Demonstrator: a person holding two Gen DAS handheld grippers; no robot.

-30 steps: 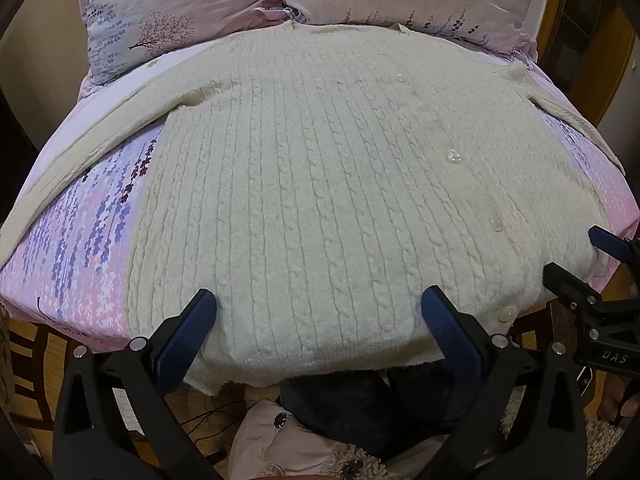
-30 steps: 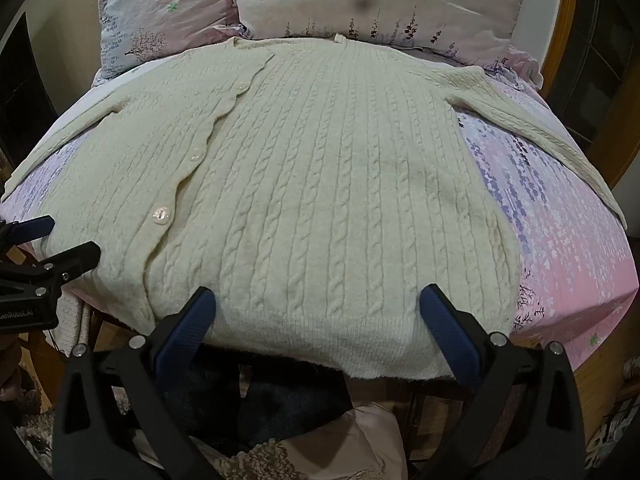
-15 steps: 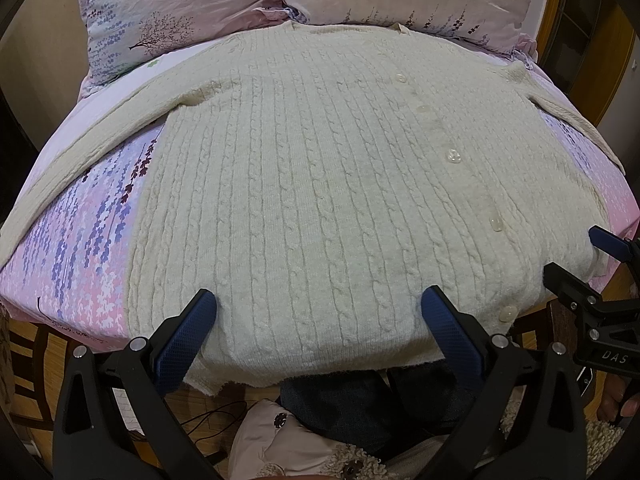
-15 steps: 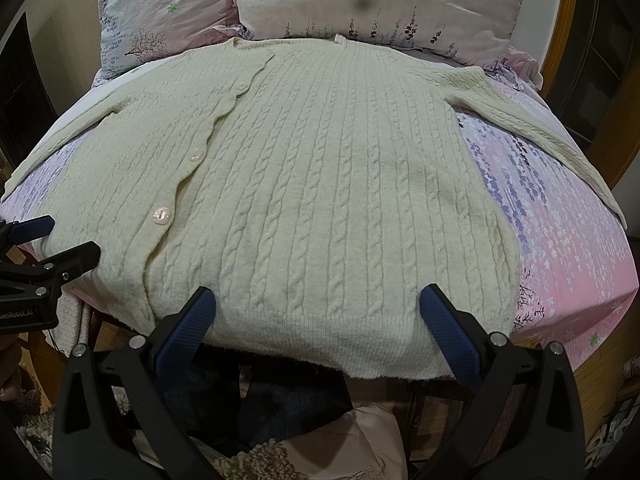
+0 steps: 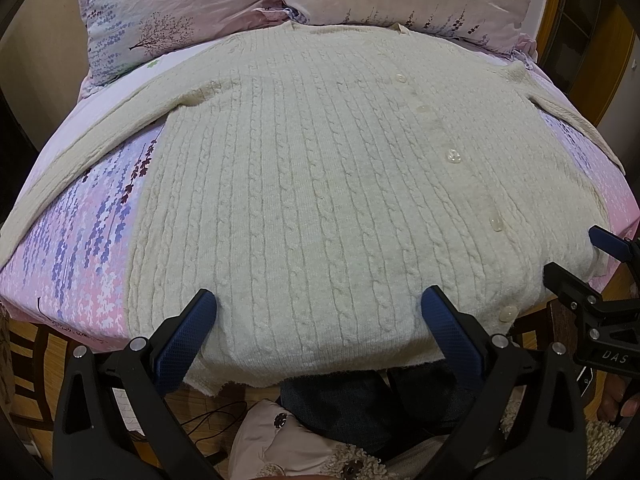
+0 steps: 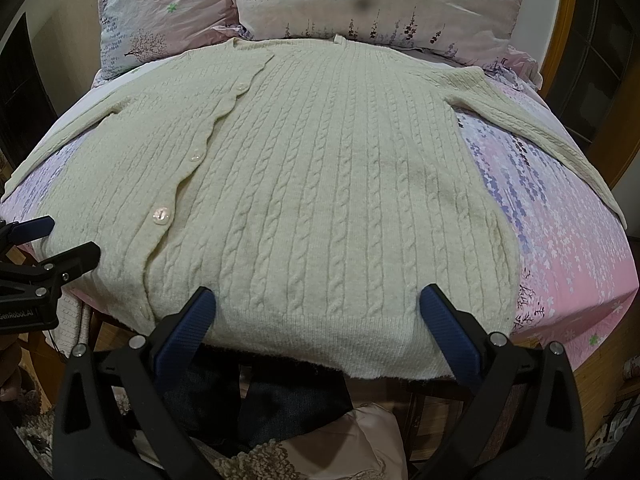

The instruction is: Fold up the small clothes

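A cream cable-knit cardigan (image 5: 320, 184) lies flat and buttoned on the bed, sleeves spread to both sides; it also shows in the right wrist view (image 6: 320, 200). My left gripper (image 5: 320, 312) is open, its blue-padded fingers over the left part of the hem, holding nothing. My right gripper (image 6: 316, 312) is open over the right part of the hem, also empty. The right gripper shows at the right edge of the left wrist view (image 5: 600, 276); the left gripper shows at the left edge of the right wrist view (image 6: 48, 248).
The bed has a pink and lavender floral sheet (image 5: 80, 248), with two matching pillows (image 6: 360, 4) at its head. A wooden bed frame (image 6: 560, 40) rises at the back right. Dark clothing (image 6: 280, 396) and a pale fleecy garment (image 5: 280, 440) lie below the bed's near edge.
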